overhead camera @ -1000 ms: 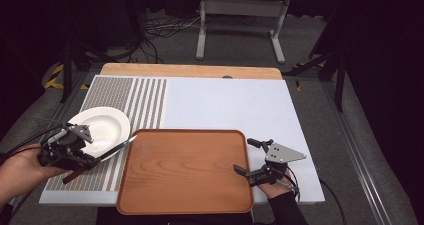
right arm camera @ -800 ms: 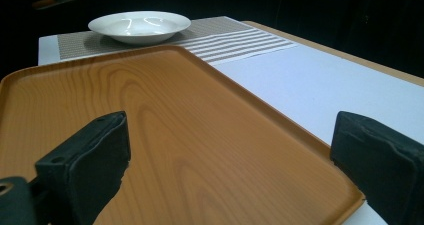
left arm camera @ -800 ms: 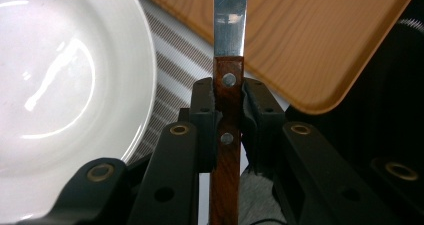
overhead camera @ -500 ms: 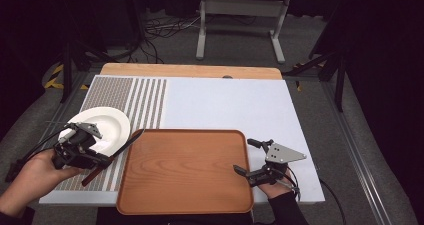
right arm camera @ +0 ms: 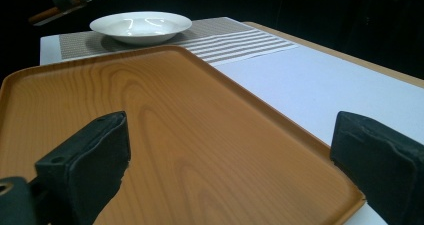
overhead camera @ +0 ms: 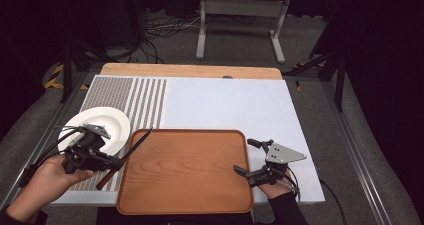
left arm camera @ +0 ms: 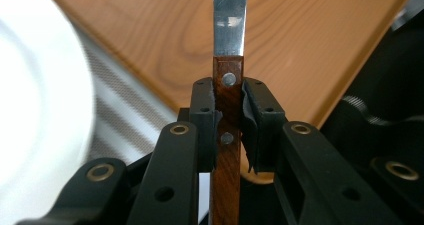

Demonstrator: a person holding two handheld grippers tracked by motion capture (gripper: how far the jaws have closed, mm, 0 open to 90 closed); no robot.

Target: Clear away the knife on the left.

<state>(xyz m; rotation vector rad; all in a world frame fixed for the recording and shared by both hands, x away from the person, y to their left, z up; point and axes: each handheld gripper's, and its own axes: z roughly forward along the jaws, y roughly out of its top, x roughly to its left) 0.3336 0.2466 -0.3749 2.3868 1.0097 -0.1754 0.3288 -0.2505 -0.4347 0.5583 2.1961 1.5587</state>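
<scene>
My left gripper (overhead camera: 116, 163) is shut on a knife (overhead camera: 131, 150) with a brown wooden handle, just left of the wooden tray (overhead camera: 185, 185). The blade tip reaches over the tray's near-left corner. In the left gripper view both pads pinch the riveted handle (left arm camera: 227, 135), and the steel blade (left arm camera: 230, 25) points out over the tray (left arm camera: 150, 45). A white plate (overhead camera: 107, 122) sits behind the left hand. My right gripper (overhead camera: 243, 156) stands open at the tray's right edge, its jaws wide apart over the tray's rim (right arm camera: 320, 145), with nothing between them.
The plate (right arm camera: 140, 25) rests on a striped grey placemat (overhead camera: 125, 92) at the table's left. A white mat (overhead camera: 225, 105) covers the table behind and to the right of the tray. Stands and cables lie on the floor beyond the far edge.
My left hand has carried the knife to the right, toward the tray, and slightly lower. The right gripper has stayed where it was.
</scene>
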